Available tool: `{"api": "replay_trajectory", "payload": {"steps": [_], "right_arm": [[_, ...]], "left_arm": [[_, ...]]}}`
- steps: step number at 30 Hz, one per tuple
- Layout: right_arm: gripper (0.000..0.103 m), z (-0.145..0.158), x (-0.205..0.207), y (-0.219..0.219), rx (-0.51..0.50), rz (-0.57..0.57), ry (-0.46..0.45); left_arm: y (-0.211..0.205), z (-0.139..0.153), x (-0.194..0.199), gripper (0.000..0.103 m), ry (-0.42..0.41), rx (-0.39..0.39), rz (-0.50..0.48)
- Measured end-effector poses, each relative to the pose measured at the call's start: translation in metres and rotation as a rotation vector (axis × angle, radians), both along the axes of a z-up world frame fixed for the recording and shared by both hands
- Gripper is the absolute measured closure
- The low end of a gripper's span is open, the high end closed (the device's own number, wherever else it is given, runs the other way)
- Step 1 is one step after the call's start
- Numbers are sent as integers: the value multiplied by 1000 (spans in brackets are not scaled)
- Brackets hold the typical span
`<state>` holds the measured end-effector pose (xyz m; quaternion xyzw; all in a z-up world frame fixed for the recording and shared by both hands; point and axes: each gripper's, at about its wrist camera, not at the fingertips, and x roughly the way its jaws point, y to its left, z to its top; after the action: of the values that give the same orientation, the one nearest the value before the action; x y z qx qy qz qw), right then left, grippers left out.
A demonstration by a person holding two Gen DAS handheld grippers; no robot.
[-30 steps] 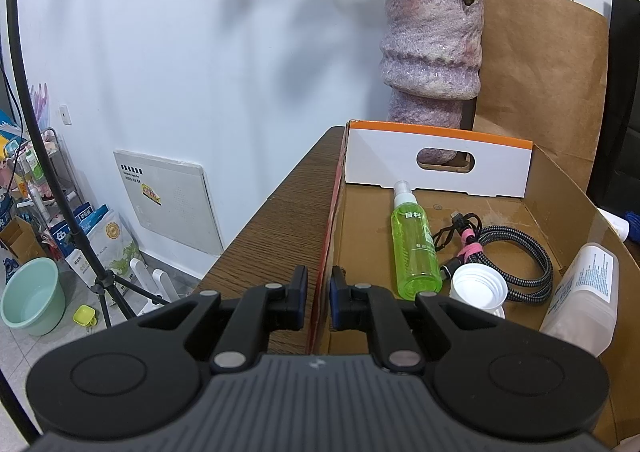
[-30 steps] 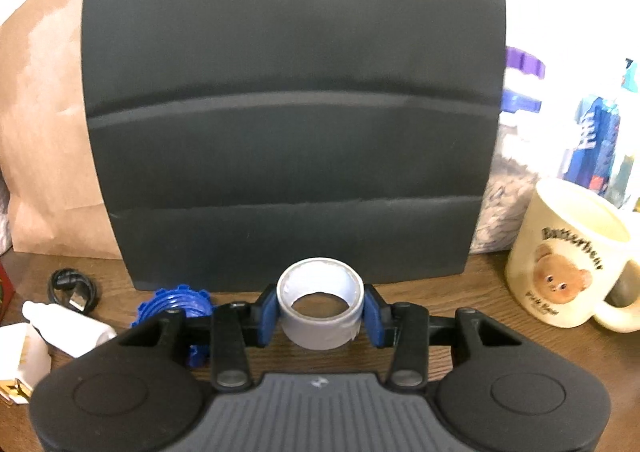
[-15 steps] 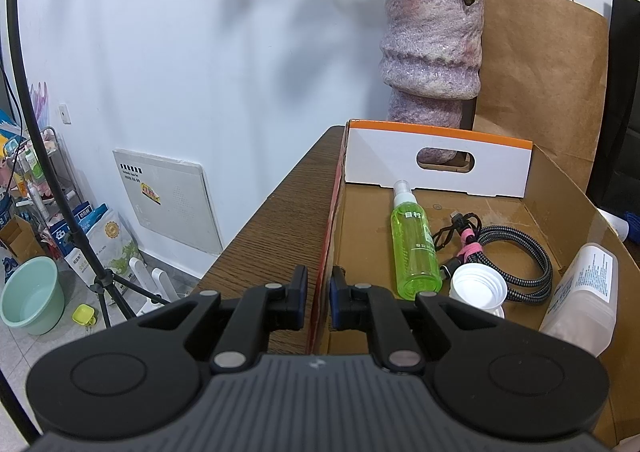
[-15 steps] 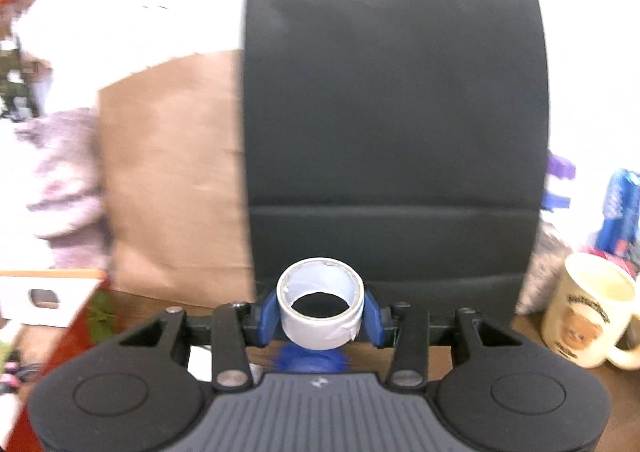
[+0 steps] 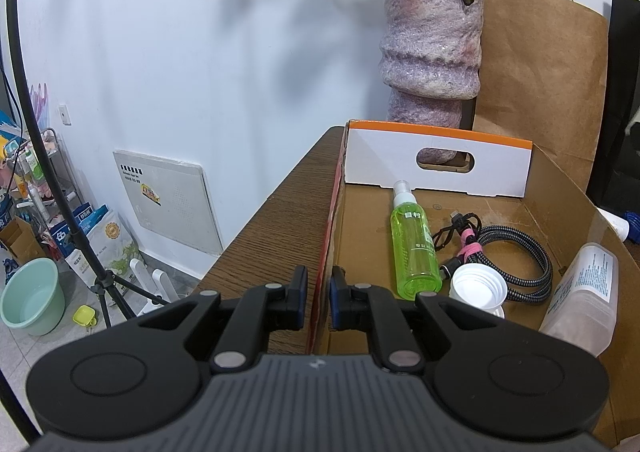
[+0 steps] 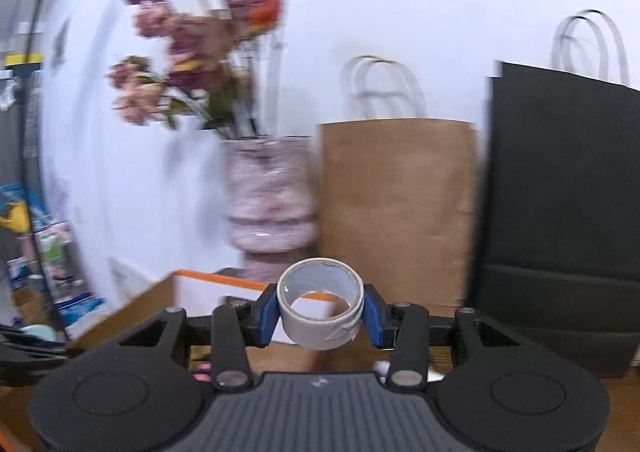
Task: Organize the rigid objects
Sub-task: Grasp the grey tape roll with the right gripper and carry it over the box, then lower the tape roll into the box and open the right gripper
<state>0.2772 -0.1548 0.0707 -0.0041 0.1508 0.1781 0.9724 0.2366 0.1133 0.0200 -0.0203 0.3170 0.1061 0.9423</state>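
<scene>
Two grippers share the work, and only ours on the right has changed. A second ago the right gripper (image 6: 321,316) faced the tall black paper bag (image 6: 560,219) low over the wooden table (image 5: 276,219); now it has lifted and swung, so the mottled purple ceramic vase (image 6: 270,207) and the brown paper carrier bag (image 6: 396,211) stand ahead of its jaws, and the open brown cardboard box with the white, orange-edged end wall (image 6: 192,288) lies just below and beyond them. Its blue pads stay pinched on the grey roll of duct tape (image 6: 321,308), which sits between the fingertips with its hole facing us.

Our left gripper (image 5: 319,300) has not shifted: jaws pressed together on the box's near red-edged wall, steadying it. Beyond those jaws, inside the box, lie a green spray bottle (image 5: 414,248), a coiled braided cable (image 5: 516,256), a white cap (image 5: 478,288) and a clear plastic bottle (image 5: 584,292).

We judge the tape is nearly over the box, with only the drop left.
</scene>
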Motion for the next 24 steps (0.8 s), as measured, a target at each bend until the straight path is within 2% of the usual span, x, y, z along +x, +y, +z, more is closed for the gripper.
{"api": "replay_trajectory", "payload": {"steps": [6,16,24], "right_arm": [[61,-2,-3,37,8,101,49],[61,-10,3,87,-26,164,113],[61,-17,4,93,-40,173,145]], "left_arm": [[0,0,0,91,0,0,0],[0,0,0,91,0,0,0],[-1,0,0,91,-4,3,-6]]}}
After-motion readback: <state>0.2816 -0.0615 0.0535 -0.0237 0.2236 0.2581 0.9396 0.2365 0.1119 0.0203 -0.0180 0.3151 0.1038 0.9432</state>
